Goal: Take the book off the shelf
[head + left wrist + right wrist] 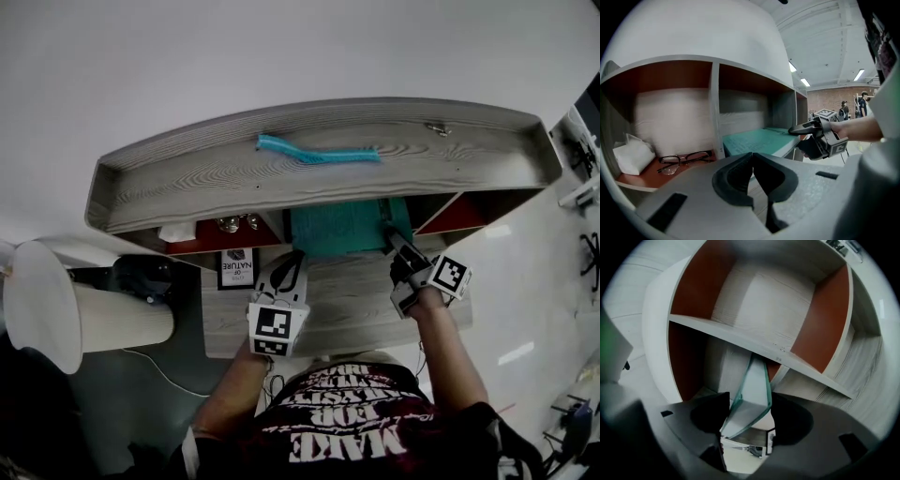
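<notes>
The book is thin, with a teal-green cover and pale page edges. It lies flat on the floor of the middle compartment of the shelf. Its near part juts out past the shelf's front edge (from above, a green slab showing under the top board). Its right front corner sits between the jaws of the right gripper, one jaw on the cover and one beneath, both touching it. The shelf is of grey wood grain, with a curved top board, upright grey dividers and red-brown inner panels. It rises at the far side of the desk.
</notes>
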Demonstrator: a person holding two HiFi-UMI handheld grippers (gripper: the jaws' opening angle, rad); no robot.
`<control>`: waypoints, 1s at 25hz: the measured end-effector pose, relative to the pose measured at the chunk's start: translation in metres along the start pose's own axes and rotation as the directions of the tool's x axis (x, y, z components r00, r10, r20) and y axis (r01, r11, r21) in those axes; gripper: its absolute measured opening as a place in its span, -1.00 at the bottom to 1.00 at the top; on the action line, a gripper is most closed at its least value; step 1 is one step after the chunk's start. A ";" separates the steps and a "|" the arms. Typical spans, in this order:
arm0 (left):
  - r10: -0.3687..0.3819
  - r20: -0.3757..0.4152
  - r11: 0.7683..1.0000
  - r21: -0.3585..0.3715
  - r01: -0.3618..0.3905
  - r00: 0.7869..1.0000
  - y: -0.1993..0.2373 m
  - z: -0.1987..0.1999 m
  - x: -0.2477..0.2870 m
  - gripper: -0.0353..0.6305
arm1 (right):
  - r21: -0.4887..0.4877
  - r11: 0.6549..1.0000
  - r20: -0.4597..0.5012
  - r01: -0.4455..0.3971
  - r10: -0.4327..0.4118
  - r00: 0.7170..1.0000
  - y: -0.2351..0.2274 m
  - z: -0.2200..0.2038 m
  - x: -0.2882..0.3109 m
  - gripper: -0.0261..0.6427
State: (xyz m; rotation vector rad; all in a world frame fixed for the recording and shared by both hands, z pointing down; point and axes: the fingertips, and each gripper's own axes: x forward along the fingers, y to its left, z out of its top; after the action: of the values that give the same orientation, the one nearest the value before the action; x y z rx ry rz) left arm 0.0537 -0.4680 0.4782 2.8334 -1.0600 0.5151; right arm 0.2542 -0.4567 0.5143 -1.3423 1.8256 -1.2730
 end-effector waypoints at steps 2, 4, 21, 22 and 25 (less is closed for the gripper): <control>0.000 -0.003 1.000 0.007 0.000 1.000 -0.001 -0.001 -0.003 -0.87 | 0.051 0.999 0.012 0.015 -0.015 1.000 -0.006 0.000 -0.002 -0.11; 0.017 0.004 1.000 0.008 -0.017 1.000 0.004 0.000 -0.010 -0.87 | 0.102 0.995 0.033 0.009 -0.013 0.999 -0.008 -0.001 -0.008 -0.19; 0.153 0.040 0.988 -0.025 -0.152 0.987 0.033 -0.021 -0.106 -0.87 | 0.262 0.964 0.138 -0.050 0.014 0.990 0.000 -0.044 -0.072 -0.36; 0.157 0.041 0.987 -0.026 -0.156 0.987 0.032 -0.022 -0.111 -0.87 | 0.268 0.962 0.146 -0.052 0.013 0.989 0.000 -0.045 -0.076 -0.36; 0.164 0.031 0.986 -0.025 -0.163 0.986 0.030 -0.029 -0.126 -0.87 | 0.266 0.962 0.163 -0.061 0.018 0.987 0.003 -0.050 -0.087 -0.37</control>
State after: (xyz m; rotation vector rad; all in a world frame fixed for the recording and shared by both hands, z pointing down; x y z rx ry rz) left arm -0.0629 -0.4064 0.4612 2.7594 -1.3039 0.4659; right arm 0.2423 -0.3571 0.5226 -1.2131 1.5014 -1.3011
